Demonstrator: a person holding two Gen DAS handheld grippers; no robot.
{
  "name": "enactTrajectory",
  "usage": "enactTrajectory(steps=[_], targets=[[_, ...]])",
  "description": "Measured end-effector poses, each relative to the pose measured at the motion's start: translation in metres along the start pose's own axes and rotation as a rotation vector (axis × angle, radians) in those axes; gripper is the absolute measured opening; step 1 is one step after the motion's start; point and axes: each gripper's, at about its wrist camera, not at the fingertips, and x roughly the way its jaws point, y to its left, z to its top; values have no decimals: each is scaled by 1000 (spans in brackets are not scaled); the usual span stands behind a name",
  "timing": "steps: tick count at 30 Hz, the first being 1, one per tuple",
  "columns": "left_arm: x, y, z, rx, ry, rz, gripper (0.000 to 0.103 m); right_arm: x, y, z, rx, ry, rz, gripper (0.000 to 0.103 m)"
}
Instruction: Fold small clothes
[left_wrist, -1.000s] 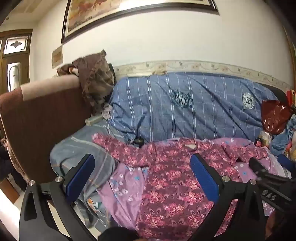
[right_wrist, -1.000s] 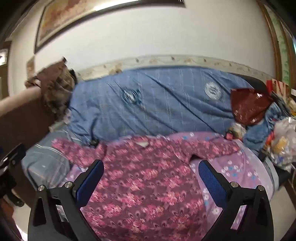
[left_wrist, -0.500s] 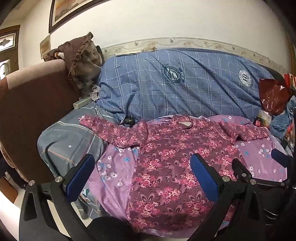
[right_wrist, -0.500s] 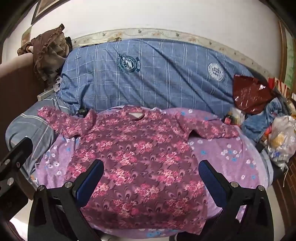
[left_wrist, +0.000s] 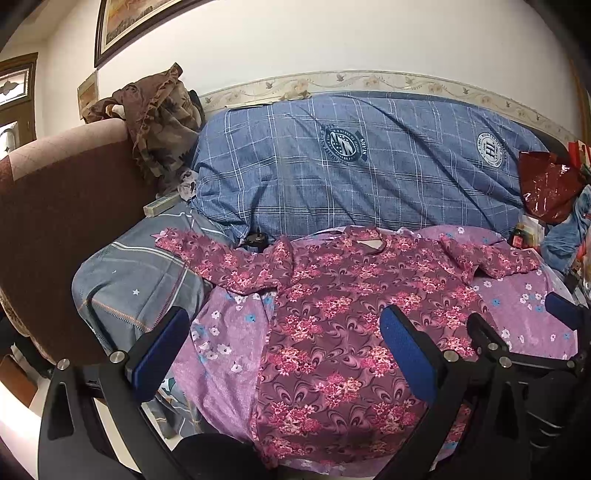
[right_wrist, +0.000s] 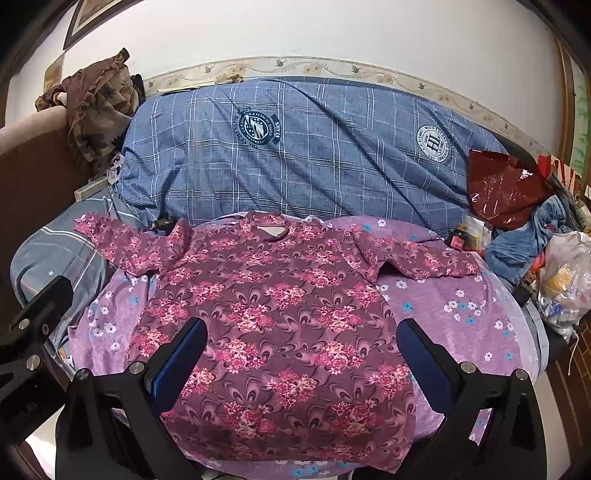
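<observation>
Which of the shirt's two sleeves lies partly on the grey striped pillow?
The left sleeve of the floral shirt: its cuff reaches onto the grey striped pillow. The right sleeve rests wholly on the purple flowered sheet.

Both wrist cams sit at the near bed edge, raised, facing the far wall; left cam is offset left, catching the brown headboard (left_wrist: 55, 206) and the right gripper (left_wrist: 517, 332) at its right edge; right cam is offset right, catching the white plastic bag (right_wrist: 565, 277) and the left gripper (right_wrist: 33, 332) at left; shared: floral shirt (left_wrist: 332, 317) (right_wrist: 280, 314), blue plaid quilt (left_wrist: 351, 166) (right_wrist: 314, 155), purple sheet (left_wrist: 225, 343) (right_wrist: 454, 314).
</observation>
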Motion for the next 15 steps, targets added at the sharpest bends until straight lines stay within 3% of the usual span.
enactTrajectory(steps=[15], targets=[[7,7,-7,-9,12,31,103,5,-9,-1,21,1,-20,103]])
